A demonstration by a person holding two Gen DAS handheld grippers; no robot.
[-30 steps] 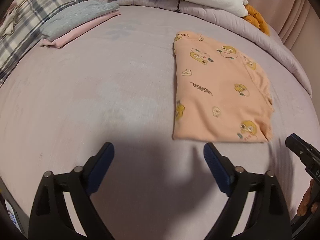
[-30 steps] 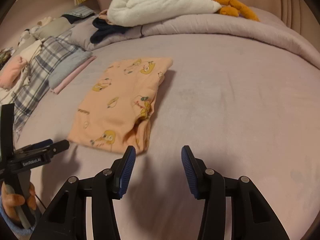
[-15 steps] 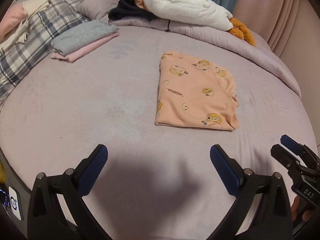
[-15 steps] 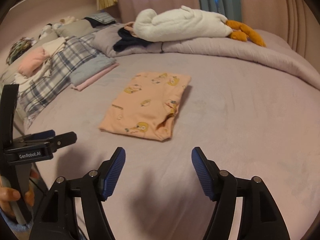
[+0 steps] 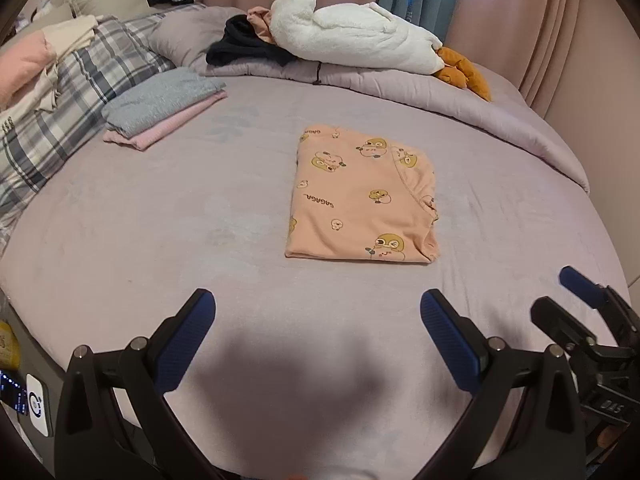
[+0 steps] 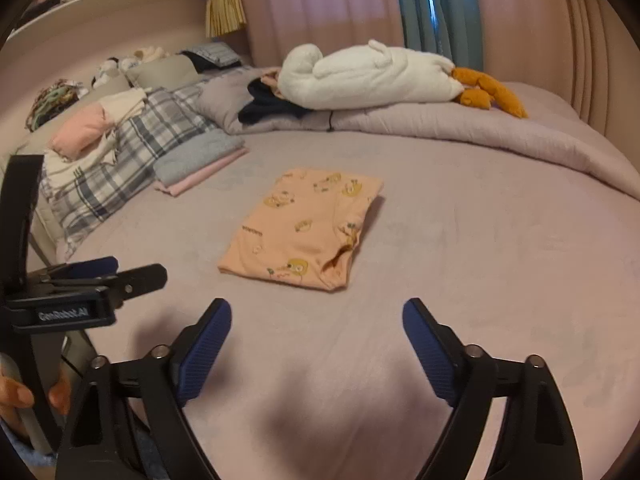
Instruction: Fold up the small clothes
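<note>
A small peach garment (image 5: 362,196) (image 6: 304,228) printed with yellow cartoon faces lies folded into a flat rectangle on the lilac bed (image 5: 160,220). My left gripper (image 5: 318,320) hovers open over the bed's near edge, well short of the garment, nothing between its blue pads. Off to its right, my right gripper (image 6: 316,328) also hangs back from the garment; its jaws are opening and hold nothing. Each gripper shows at the side of the other's view: the right gripper (image 5: 580,296), the left gripper (image 6: 100,276).
A folded grey and pink stack (image 5: 160,108) (image 6: 200,160) lies at the left by a plaid blanket (image 5: 60,120). A white plush (image 5: 352,36), dark clothes (image 5: 244,46) and an orange toy (image 5: 464,72) sit on the rolled duvet at the far side. A hand (image 6: 16,396) grips the left handle.
Both grippers have pulled back and risen away from the garment, which now looks smaller and farther. The right gripper's jaws have spread much wider; the left's widened slightly.
</note>
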